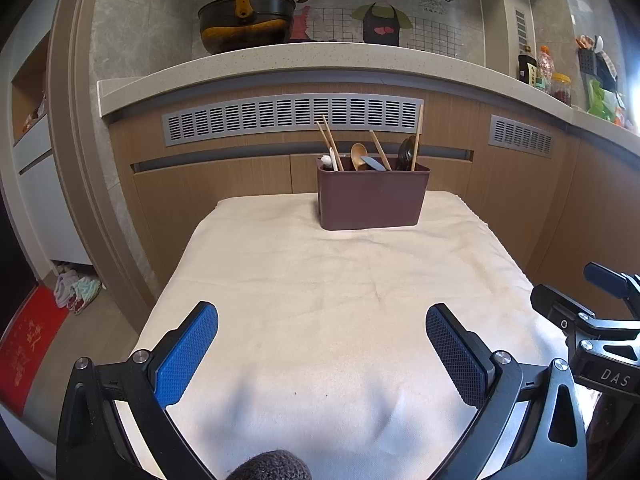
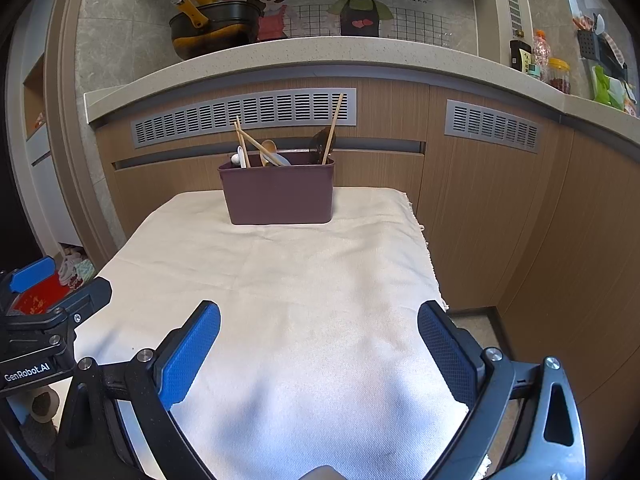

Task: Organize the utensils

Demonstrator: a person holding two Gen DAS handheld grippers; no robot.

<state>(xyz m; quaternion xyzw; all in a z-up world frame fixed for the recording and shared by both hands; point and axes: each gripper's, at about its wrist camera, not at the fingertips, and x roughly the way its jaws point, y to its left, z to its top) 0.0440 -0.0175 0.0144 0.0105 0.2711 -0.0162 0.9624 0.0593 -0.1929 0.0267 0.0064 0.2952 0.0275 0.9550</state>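
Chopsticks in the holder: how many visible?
4. Two crossed at the left end of the brown holder, one mid, one tall at right. More may be hidden inside.

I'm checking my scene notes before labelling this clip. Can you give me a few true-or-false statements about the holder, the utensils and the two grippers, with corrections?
1. The holder stands upright on the cloth. True.
2. The left gripper is shut on a spoon. False: it is open and empty.
3. Chopsticks stick up out of the holder. True.
4. Utensils lie scattered on the cloth. False: all visible ones are in the holder.
5. The right gripper is open. True.
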